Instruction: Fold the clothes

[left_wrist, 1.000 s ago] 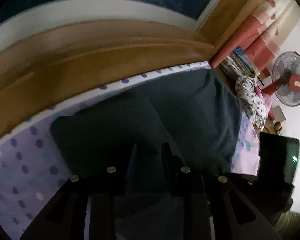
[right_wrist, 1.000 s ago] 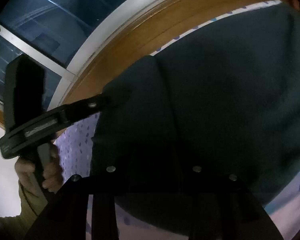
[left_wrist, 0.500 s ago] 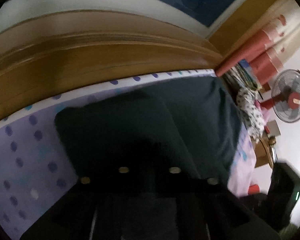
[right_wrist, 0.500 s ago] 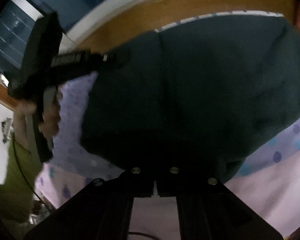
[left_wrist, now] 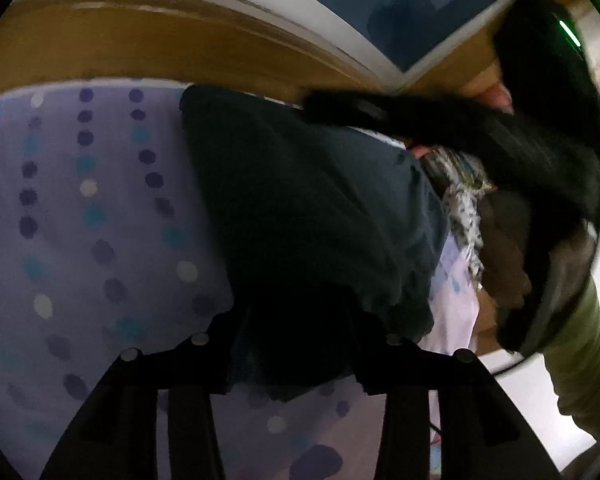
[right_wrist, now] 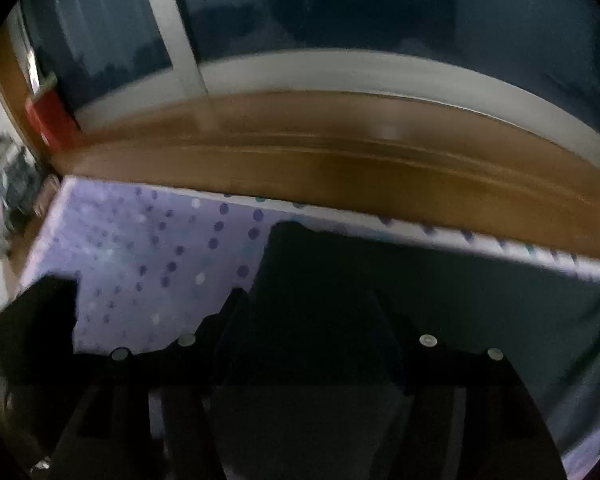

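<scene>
A dark teal garment [left_wrist: 308, 200] lies folded on the purple dotted bed sheet [left_wrist: 80, 220]. My left gripper [left_wrist: 292, 344] hangs over its near edge; its jaws are opening, and the cloth lies loose between the fingers [left_wrist: 220, 356]. In the right wrist view the same garment [right_wrist: 480, 300] spreads to the right. My right gripper [right_wrist: 308, 320] is above it, jaws opening, fingers well apart, with dark cloth below and between them. The right tool's black body [left_wrist: 500, 148] crosses the upper right of the left wrist view, held by a hand [left_wrist: 504, 264].
A wooden bed frame [right_wrist: 340, 168] runs along the far side of the sheet [right_wrist: 140, 248], with a dark window [right_wrist: 380, 8] above. A patterned pile of clothes [left_wrist: 464, 200] lies past the garment's right end. A green sleeve [left_wrist: 580, 368] fills the right edge.
Both grippers' jaws have spread apart from their earlier narrow grip on the cloth. The right gripper rolled and rose, and its body now crosses the upper right of the left wrist view.
</scene>
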